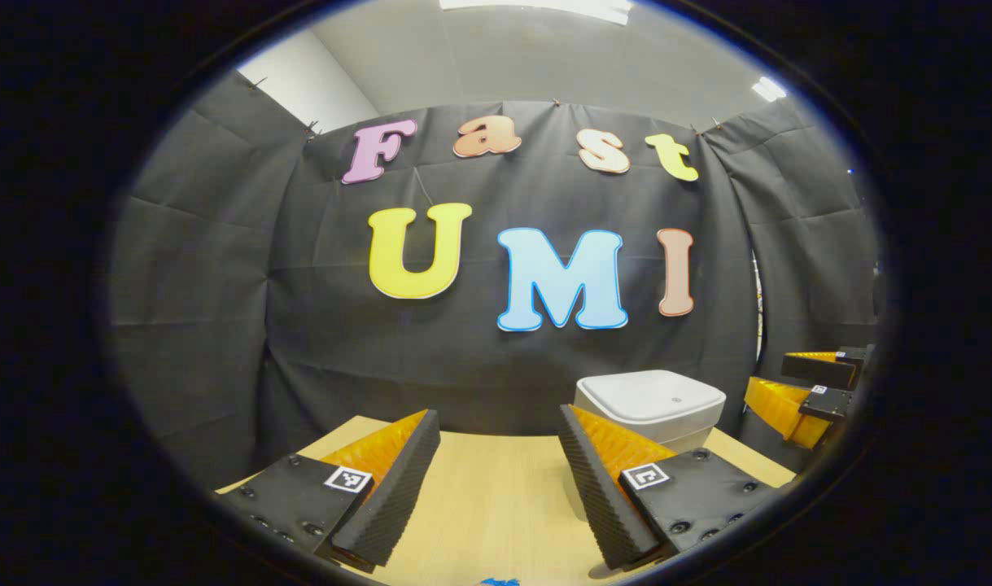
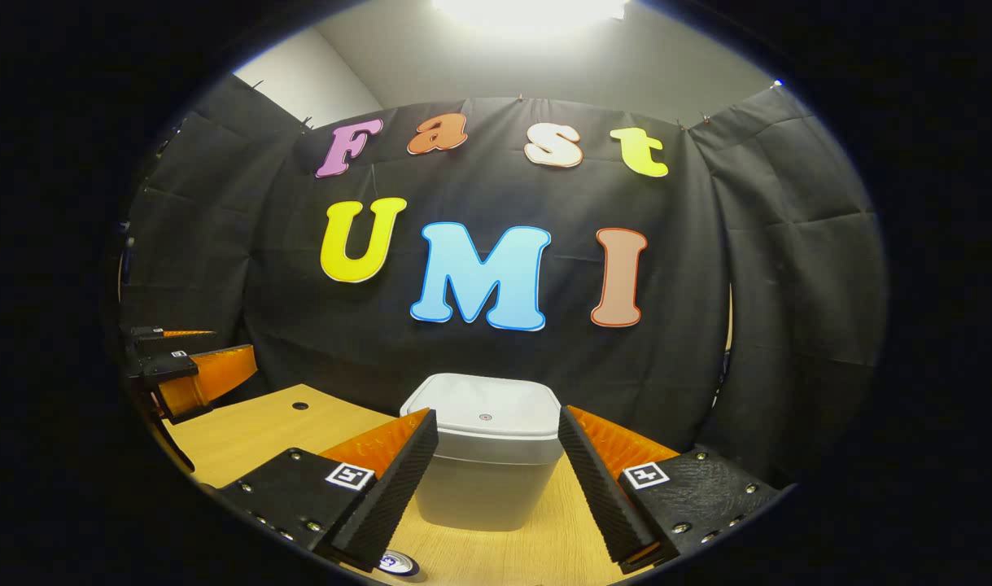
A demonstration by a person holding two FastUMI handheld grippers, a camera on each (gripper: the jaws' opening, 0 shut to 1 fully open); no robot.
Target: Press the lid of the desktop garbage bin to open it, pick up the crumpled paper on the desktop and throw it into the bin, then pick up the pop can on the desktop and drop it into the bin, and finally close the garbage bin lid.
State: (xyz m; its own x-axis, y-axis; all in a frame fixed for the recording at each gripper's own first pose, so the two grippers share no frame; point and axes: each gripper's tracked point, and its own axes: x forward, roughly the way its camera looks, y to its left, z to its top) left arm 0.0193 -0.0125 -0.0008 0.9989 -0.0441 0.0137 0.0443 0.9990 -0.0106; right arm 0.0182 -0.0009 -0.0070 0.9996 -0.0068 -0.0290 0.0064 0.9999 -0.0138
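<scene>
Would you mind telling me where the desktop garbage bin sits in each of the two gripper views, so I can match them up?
Left gripper view: the garbage bin sits right of centre, lid down, partly behind that gripper's own finger.
Right gripper view: the garbage bin stands at lower centre, lid down, framed between the gripper's two open fingers.
Shared landmark: the wooden desktop under the bin, with the black cloth wall behind it.
</scene>
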